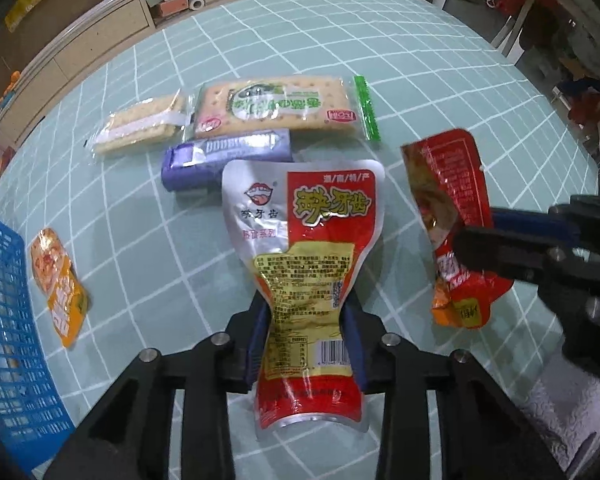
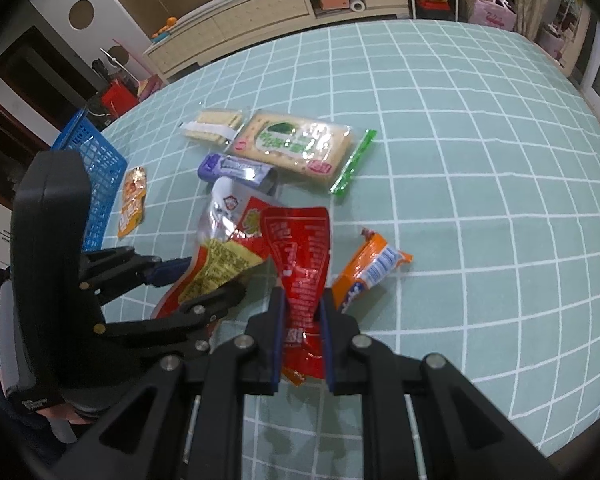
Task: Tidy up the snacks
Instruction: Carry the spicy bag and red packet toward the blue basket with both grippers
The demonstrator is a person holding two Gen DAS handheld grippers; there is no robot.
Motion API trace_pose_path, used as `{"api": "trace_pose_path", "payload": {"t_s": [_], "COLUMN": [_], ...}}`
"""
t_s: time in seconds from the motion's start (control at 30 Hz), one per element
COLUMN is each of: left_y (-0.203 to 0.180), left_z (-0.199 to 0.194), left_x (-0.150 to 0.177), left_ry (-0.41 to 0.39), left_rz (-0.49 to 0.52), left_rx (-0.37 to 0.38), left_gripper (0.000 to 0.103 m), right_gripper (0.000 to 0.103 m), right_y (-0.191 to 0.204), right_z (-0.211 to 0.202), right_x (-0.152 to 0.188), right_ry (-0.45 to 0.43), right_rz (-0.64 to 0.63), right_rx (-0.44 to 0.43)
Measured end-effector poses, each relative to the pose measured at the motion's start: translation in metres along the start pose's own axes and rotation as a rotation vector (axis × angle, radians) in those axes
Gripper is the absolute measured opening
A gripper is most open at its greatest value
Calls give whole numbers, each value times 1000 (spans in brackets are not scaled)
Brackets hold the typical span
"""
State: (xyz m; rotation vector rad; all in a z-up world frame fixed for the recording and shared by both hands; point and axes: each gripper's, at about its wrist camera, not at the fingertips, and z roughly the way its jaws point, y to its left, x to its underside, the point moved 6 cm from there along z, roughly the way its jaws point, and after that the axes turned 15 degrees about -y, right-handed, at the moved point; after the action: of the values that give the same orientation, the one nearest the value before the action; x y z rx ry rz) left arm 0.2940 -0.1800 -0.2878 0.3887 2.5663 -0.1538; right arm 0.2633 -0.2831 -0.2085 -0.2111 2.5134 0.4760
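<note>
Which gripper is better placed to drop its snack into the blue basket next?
Left. The left gripper, holding the silver-red pouch, is beside the blue basket; the right gripper is farther away.

A silver-and-red pouch was pinched at centre frame, a crumpled red packet at right. Behind, a cracker pack, a smaller cracker pack and a purple gum pack were laid; an orange sachet and a blue basket were seen at left.
</note>
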Motion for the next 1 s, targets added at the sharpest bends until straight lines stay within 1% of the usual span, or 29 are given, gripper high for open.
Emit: {"api": "trace_pose_path", "payload": {"t_s": [0.07,0.1,0.2,0.4,0.47,0.63,0.9,1.0], "left_y": [4,11,19,31,40,61,105,124], "left_z": [-7,-17,-34,-90,-107,-155,-221,-243], "left_x": [6,12,16,12,6,5,15,25], "left_ry": [-9,-16,-53,-151,-182,-257,-351,-376], "left_rz": [-22,-42,-87,-108,-118,-139,-184,-204], "left_rx": [0,6,19,6,-3,-29,-73,-88], "left_gripper": [32,32,32,32,32,32,32,32], "right_gripper": [20,20,20,20,20,20,20,20], "right_y": [2,3,10,38,53,92,154,179], "right_z": [-2,-4,-9,-22,-29,-51,-74,-78], "right_x": [0,-1,-2,-9,-13,-28,-46,-48], "right_ry": [-2,-3,-10,-33,-48,-102,-163,-181], "right_rz": [0,-2,-14,-52,-73,-116,-186,-214], "right_rx": [5,7,14,9,3,-24,-65,-84]}}
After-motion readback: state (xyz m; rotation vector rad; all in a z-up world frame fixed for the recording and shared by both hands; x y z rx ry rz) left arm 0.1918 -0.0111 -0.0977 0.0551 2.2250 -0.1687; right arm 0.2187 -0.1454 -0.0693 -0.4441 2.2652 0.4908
